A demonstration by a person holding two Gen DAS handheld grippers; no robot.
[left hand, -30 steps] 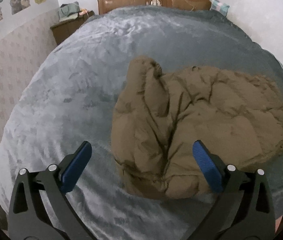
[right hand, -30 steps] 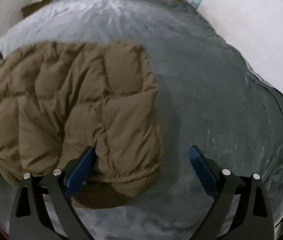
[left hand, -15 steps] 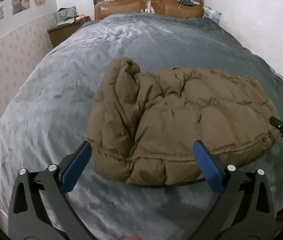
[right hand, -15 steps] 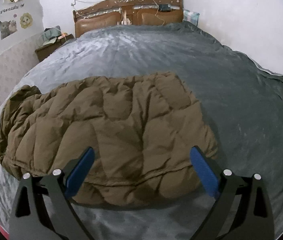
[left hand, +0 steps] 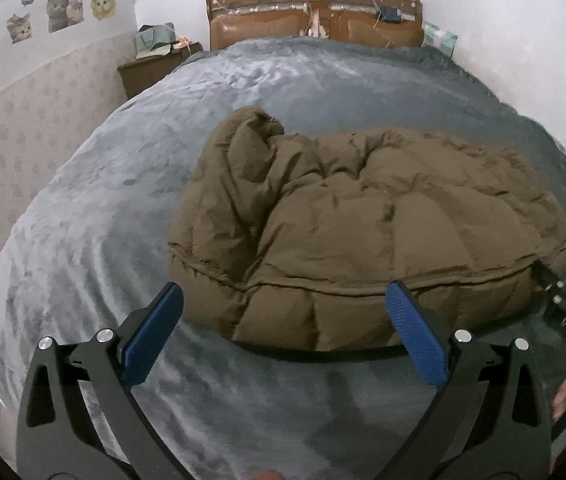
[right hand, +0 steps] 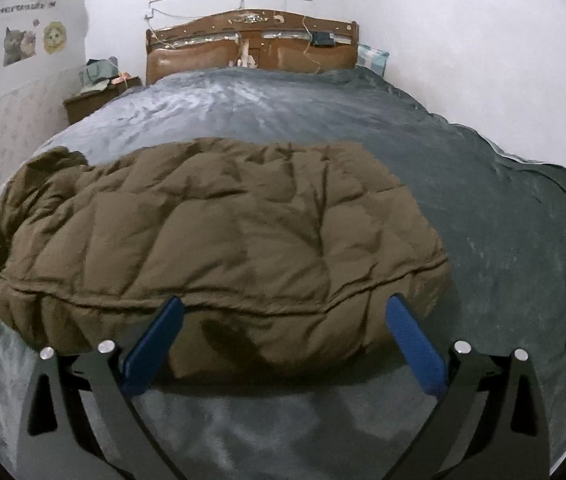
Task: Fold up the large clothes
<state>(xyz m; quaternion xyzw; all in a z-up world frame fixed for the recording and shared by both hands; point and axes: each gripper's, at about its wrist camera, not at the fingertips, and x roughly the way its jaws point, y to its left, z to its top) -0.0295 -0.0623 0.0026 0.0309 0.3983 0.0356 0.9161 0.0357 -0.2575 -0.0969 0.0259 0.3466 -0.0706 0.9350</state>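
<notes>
A brown padded jacket (left hand: 367, 236) lies folded into a thick bundle on the grey blanket (left hand: 95, 216) of a bed, towards its near end, with a bunched part at its far left. The left gripper (left hand: 283, 328) hovers just near of the jacket's near edge, its blue pads spread wide and empty. The right gripper (right hand: 283, 332) hangs by the same edge further right; its jaws are opening, and nothing is pinched between them. A wooden headboard (right hand: 251, 48) stands far behind.
</notes>
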